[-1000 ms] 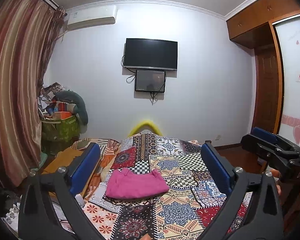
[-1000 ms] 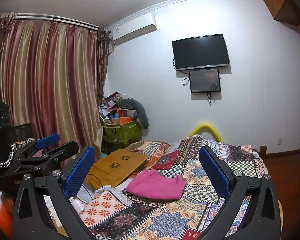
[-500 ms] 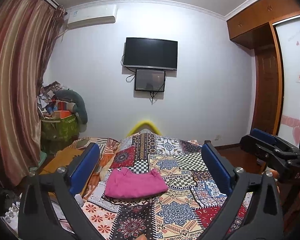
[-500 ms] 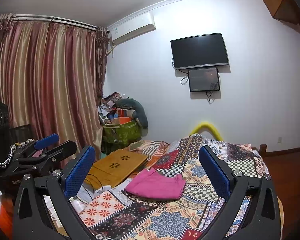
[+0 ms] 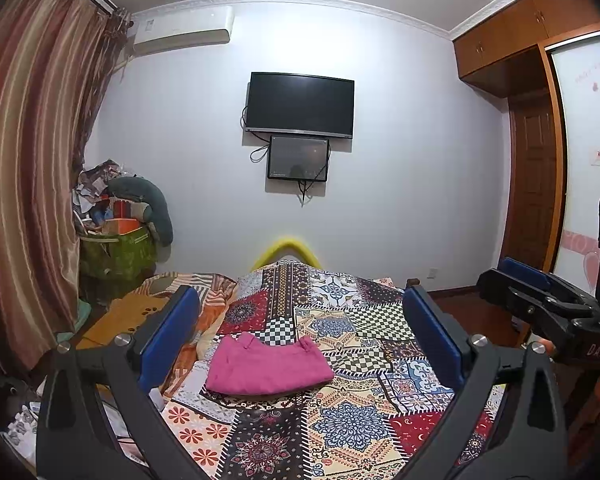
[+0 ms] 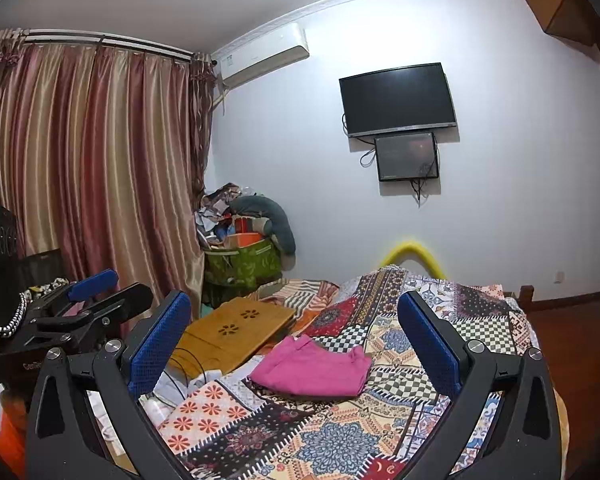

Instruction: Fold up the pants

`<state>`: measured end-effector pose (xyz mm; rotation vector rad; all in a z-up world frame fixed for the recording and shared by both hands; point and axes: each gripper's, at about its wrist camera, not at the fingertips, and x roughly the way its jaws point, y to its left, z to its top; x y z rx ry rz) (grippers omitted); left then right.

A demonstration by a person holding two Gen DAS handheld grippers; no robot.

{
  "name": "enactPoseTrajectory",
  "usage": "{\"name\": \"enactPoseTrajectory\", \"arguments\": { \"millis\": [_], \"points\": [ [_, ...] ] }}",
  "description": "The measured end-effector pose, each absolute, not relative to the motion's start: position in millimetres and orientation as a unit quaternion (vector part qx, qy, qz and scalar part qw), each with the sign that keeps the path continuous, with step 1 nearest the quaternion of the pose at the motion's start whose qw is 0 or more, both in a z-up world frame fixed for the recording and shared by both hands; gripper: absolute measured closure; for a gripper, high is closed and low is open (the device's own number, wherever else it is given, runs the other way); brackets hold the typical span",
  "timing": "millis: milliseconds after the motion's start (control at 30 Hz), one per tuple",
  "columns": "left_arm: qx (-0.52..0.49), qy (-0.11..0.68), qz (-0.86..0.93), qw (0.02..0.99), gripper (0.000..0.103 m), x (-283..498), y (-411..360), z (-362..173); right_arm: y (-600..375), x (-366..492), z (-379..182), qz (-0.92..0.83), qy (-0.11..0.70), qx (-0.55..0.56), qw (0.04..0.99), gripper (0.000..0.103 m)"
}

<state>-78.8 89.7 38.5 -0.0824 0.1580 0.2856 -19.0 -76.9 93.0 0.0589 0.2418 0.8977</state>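
The pink pants (image 5: 269, 368) lie folded into a compact rectangle on the patchwork bedspread (image 5: 352, 416); they also show in the right wrist view (image 6: 314, 368). My left gripper (image 5: 300, 320) is open and empty, held above the near part of the bed, well short of the pants. My right gripper (image 6: 296, 324) is open and empty too, at a similar distance. In the left wrist view the right gripper (image 5: 540, 300) shows at the right edge. In the right wrist view the left gripper (image 6: 96, 300) shows at the left edge.
A wooden lap tray (image 6: 236, 328) lies on the bed left of the pants, with cables (image 6: 188, 364) by it. A green bin of clutter (image 6: 244, 260) stands by the curtain (image 6: 80, 180). A TV (image 5: 300, 104) hangs on the far wall. A wardrobe (image 5: 540, 140) is at the right.
Both grippers have drifted slightly; the pants sit a little lower and nearer in the views. Nothing was gripped or released.
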Motion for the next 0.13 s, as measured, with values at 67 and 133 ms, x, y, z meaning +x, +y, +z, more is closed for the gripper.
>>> {"name": "enactPoseTrajectory", "arguments": {
  "millis": [67,133],
  "points": [
    [-0.043,0.079,0.143,0.986,0.000,-78.2,90.5,38.3,-76.4,-18.8,92.7,0.433,0.117,0.029,0.893,0.000],
    [-0.044,0.081,0.141,0.986,0.000,-77.2,91.5,37.9,-76.4,-18.7,92.8,0.434,0.118,0.029,0.893,0.000]
  ]
}}
